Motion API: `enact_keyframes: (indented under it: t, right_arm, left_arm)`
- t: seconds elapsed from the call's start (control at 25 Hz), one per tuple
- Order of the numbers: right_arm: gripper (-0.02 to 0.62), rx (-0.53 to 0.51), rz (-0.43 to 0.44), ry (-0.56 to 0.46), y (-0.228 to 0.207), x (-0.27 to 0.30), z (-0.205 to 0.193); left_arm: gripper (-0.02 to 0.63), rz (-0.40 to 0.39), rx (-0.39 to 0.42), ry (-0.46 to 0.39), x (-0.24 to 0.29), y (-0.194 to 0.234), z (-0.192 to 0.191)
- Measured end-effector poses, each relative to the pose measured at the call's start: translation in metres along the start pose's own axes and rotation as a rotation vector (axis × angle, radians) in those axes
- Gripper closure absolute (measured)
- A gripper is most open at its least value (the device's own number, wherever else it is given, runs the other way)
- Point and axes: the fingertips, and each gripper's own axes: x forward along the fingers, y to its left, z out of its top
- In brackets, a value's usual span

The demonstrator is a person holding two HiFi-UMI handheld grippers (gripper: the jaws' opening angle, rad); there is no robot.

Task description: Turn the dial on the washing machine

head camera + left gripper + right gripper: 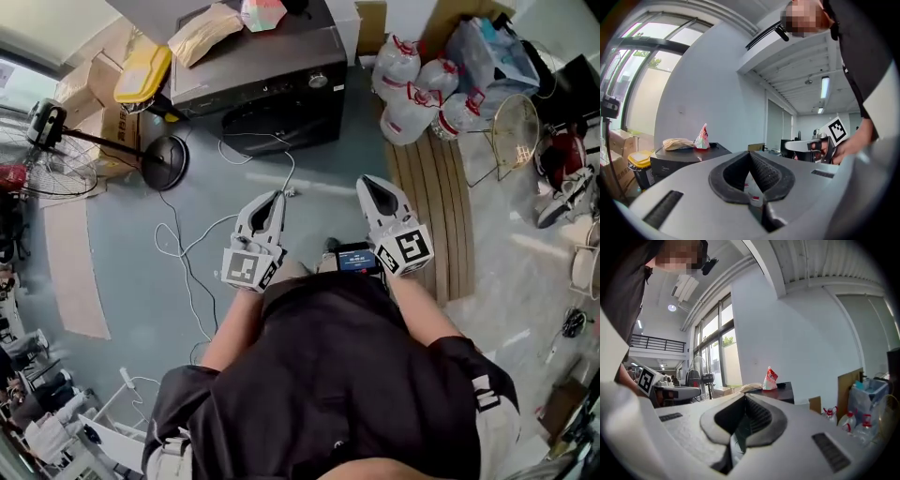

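Note:
The dark washing machine [258, 80] stands on the floor ahead of me, its round dial [319, 81] on the front panel at the right. Both grippers are held level in front of the person's body, well short of the machine. My left gripper [277, 196] is shut with nothing in it, and so is my right gripper [367, 181]. In the left gripper view the shut left gripper [750, 153] points past the machine [684, 157]. In the right gripper view the shut right gripper [743, 397] has the machine [780, 391] straight beyond it.
A tan bag [202, 33] and a red-green packet [262, 13] lie on the machine's top. A standing fan [56, 131], cardboard boxes [89, 89] and loose white cables [192, 248] are at the left. Water bottles [412, 89] and wooden slats [436, 202] are at the right.

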Motion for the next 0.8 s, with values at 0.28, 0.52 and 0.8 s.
enact_keyframes:
  t: [0.28,0.52,0.8]
  right_arm:
    - [0.578,-0.005,-0.007,-0.007,-0.026,0.074,-0.002]
    - [0.505,0.028,-0.092,-0.003,-0.058,0.137,-0.006]
    - [0.323,0.094,-0.137,0.032,-0.087,0.217,-0.026]
  left_arm:
    - [0.612,0.006,-0.019,-0.004,0.052,0.057,-0.001]
    - [0.612,-0.061,-0.017,-0.004,0.099,0.099,0.004]
    - [0.612,-0.16,0.004,0.018,0.152,0.156,-0.002]
